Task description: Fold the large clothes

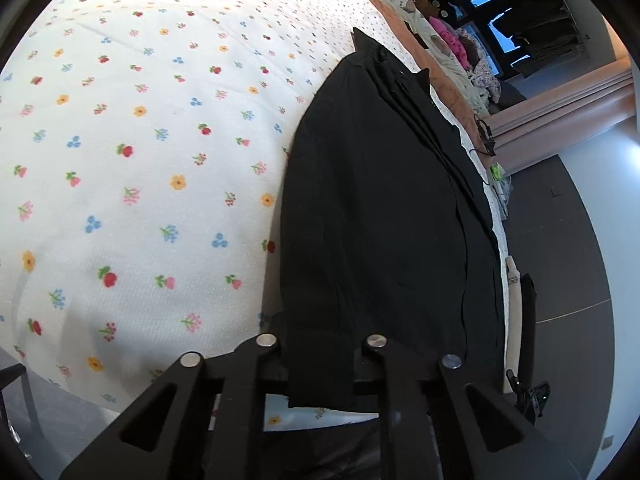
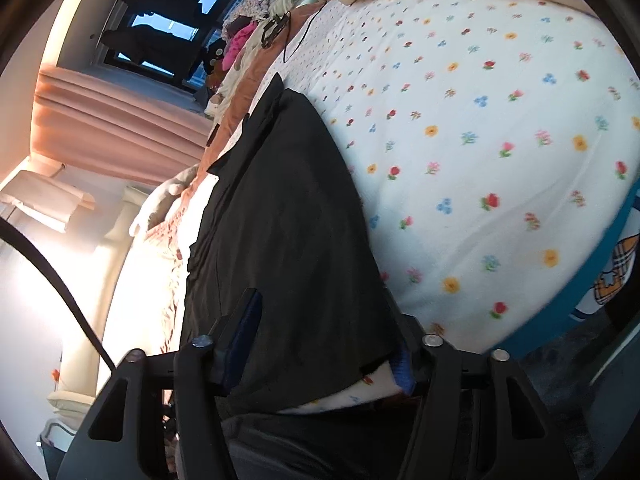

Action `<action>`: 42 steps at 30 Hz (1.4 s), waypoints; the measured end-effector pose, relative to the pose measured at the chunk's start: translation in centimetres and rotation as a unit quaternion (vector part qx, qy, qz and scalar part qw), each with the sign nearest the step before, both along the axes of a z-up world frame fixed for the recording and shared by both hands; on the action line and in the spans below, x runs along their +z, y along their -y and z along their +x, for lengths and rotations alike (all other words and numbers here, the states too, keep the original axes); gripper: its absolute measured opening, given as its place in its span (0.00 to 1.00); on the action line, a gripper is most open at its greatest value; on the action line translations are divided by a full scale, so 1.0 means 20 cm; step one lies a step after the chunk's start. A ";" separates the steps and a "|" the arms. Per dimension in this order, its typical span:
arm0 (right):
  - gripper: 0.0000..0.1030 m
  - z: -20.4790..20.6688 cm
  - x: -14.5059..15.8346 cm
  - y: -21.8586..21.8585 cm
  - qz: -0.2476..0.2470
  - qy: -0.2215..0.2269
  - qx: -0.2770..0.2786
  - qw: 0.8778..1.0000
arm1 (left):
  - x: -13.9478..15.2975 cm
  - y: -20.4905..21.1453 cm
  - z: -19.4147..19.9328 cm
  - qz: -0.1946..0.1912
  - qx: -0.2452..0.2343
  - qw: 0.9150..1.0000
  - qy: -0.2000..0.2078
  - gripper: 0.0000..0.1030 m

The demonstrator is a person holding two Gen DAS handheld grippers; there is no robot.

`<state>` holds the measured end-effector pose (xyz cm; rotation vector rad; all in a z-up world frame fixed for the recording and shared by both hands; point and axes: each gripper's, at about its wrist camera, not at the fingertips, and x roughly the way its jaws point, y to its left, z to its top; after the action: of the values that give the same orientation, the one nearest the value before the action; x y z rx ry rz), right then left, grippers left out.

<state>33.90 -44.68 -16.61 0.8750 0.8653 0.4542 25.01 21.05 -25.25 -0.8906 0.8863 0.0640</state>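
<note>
We see the garment [image 1: 380, 208] lying lengthwise on the bed [image 1: 140, 140], along its edge, reaching away from us toward the far end. Its near end sits between the left tongs [image 1: 320, 376] and also between the right tongs [image 2: 320, 356]. Beyond its far end a heap of clothes [image 1: 460, 52] lies before the window [image 1: 500, 12]. The floor [image 1: 560, 240] runs beside the bed.

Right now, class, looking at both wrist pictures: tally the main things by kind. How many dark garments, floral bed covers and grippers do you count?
Black fabric garment, laid lengthwise on the bed: 1
White bed cover printed with small flowers: 1
Black two-finger grippers: 2, the left gripper and the right gripper, each with the garment's near edge between its fingers
Total: 4
</note>
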 end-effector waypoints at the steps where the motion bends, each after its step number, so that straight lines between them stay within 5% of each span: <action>1: 0.29 0.02 -0.01 -0.01 -0.002 -0.005 -0.001 1.000 | 0.00 0.00 0.00 -0.001 0.004 1.000 0.002 0.10; 3: 0.05 0.05 -0.03 -0.01 -0.002 -0.024 -0.005 1.000 | 0.03 -0.02 -0.01 -0.006 0.010 1.000 0.006 0.06; 5: 0.01 0.05 -0.01 0.00 -0.007 -0.031 -0.016 0.999 | 0.08 -0.02 -0.01 -0.005 0.010 1.000 0.018 0.05; 25: 0.00 -0.49 0.81 0.00 0.001 0.145 0.015 0.989 | 0.71 -0.07 -0.43 0.003 0.019 0.987 0.159 0.04; 42: 0.00 -0.90 1.13 0.21 0.034 0.262 0.013 0.965 | 1.25 -0.04 -0.94 0.021 0.031 0.955 0.293 0.04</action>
<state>15.81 -48.84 6.02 0.7549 0.3766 0.7034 6.14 21.93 -0.34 -0.8319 0.3008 -0.1234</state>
